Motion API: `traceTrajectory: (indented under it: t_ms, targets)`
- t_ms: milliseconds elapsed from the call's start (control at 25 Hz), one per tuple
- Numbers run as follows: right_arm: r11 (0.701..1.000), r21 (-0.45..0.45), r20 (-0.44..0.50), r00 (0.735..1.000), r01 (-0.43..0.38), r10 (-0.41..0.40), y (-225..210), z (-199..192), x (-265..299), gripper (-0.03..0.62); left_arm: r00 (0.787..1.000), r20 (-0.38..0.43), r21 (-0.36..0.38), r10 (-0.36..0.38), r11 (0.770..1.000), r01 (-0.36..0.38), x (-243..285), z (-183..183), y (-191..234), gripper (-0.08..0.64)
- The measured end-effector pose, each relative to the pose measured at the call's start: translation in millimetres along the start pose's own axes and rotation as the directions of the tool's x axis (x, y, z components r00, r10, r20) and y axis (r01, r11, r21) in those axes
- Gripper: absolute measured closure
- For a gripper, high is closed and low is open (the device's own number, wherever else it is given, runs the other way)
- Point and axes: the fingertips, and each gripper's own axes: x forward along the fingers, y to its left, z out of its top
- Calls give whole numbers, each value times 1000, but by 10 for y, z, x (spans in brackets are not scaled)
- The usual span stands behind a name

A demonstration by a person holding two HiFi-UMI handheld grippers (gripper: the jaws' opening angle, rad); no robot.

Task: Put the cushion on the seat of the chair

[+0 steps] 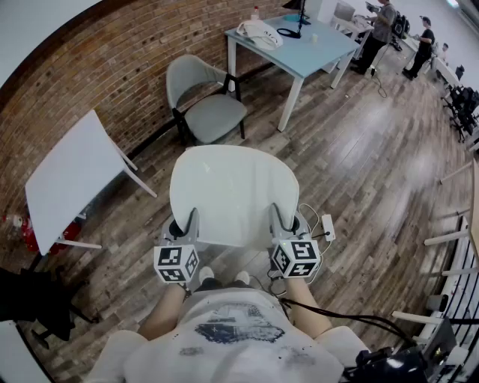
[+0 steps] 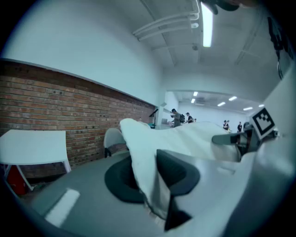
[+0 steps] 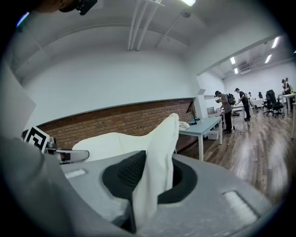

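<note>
A pale white cushion (image 1: 232, 193) hangs flat in the air in front of me, held by its two near corners. My left gripper (image 1: 185, 229) is shut on the cushion's near left edge (image 2: 141, 159), the fabric pinched between its dark pads. On the near right edge (image 3: 157, 171) my right gripper (image 1: 283, 224) is shut in the same way. The grey chair (image 1: 206, 101) with its empty seat (image 1: 217, 117) stands farther off by the brick wall, apart from the cushion.
A white folding table (image 1: 71, 176) stands at the left by the brick wall. A light blue table (image 1: 299, 46) stands beyond the chair. A white power strip (image 1: 327, 227) with cables lies on the wooden floor at the right. People (image 1: 382, 22) stand far back.
</note>
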Motion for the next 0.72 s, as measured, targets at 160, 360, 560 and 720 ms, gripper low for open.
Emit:
traceTrajectory:
  t_ms: [160,360,560,720]
  targets:
    - [1000,2,-1,1000,1,-1,-43,4,-11,523,1000,0,-2,-1,1000,1,15,-5,-35,486]
    - [1000,11,6,1000,-2,2,-163,10,-2,523,1000,0,-1,3,1000,-3,99,-5,-90,486]
    - [1000,11,1,1000,-17,17,-258,-24,30,522,1000,0,-7,9,1000,-9,149,-67,-135,486]
    - [1000,14,-15,1000,-19,19,-316,-44,136,522,1000,-12,-16,7,1000,-8,257,-105,-107,486]
